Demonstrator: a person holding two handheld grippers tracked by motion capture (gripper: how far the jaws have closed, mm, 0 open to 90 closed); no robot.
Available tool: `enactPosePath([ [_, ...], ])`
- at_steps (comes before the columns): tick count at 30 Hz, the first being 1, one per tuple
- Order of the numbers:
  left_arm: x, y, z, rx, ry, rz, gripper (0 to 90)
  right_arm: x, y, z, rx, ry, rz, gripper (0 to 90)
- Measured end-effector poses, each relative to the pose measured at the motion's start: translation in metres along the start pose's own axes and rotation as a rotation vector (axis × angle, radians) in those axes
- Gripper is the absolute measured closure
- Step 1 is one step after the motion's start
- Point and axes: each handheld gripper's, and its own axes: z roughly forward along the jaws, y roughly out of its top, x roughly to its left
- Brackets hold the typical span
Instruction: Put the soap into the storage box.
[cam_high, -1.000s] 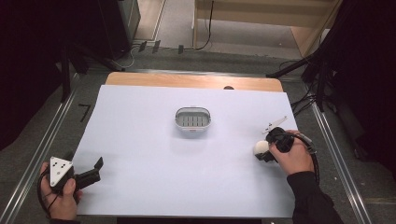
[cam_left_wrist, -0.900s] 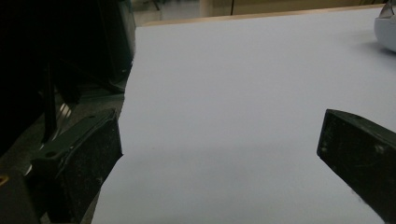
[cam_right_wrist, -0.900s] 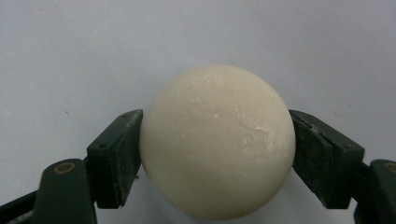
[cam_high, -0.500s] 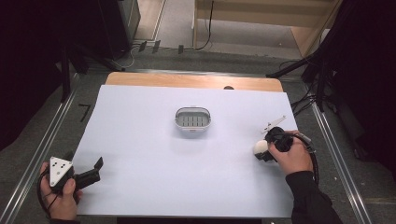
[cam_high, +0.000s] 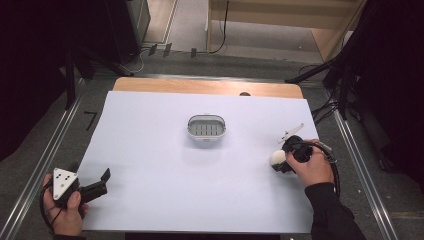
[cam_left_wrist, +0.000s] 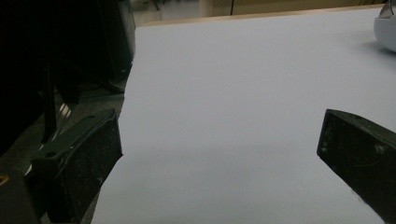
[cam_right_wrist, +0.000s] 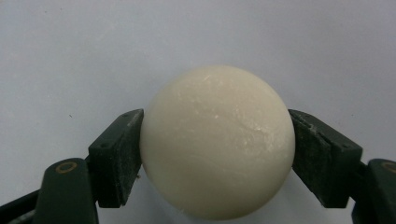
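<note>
A cream-white ball (cam_right_wrist: 217, 140) sits between the two black jaws of my right gripper (cam_high: 280, 162), which press on both its sides just over the white sheet; in the high view the ball (cam_high: 276, 158) is at the table's right side. My left gripper (cam_high: 102, 181) rests at the sheet's near left corner, jaws wide apart with nothing between them; its fingers (cam_left_wrist: 88, 158) frame bare sheet in the left gripper view. A small white oval basket (cam_high: 206, 128) with a slotted bottom stands at the middle of the table.
A white sheet (cam_high: 160, 165) covers most of the wooden table (cam_high: 200, 86). Metal rails (cam_high: 45, 165) run along both sides. Cables and dark stands lie on the floor beyond the far edge. The basket's rim (cam_left_wrist: 386, 28) peeks in at the upper right of the left gripper view.
</note>
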Motion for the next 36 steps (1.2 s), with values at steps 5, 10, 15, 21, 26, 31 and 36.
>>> enactPosePath([
  [5,0.000,0.000,0.000,0.000,0.000,0.000,0.2,0.000,0.001,-0.001,-0.008,0.004,-0.003,24.0],
  [10,0.000,0.000,0.000,-0.004,-0.001,-0.001,0.2,0.001,0.007,-0.005,-0.022,0.005,-0.006,24.1],
  [15,0.000,0.000,0.000,-0.005,-0.002,-0.001,0.2,0.005,0.016,-0.007,-0.032,0.007,-0.009,24.1],
  [21,0.000,0.000,0.000,-0.006,-0.002,-0.001,0.2,0.008,0.025,-0.004,-0.038,0.016,-0.024,24.1],
  [26,0.000,0.000,0.000,-0.006,-0.002,-0.001,0.2,0.012,0.035,-0.004,-0.037,0.019,-0.041,24.0],
  [31,0.000,0.000,0.000,-0.006,-0.003,-0.001,0.2,0.015,0.046,-0.002,-0.050,0.040,-0.046,24.1],
  [36,0.000,0.000,0.000,-0.004,-0.003,0.001,0.2,0.019,0.053,0.001,-0.049,0.043,-0.052,24.1],
])
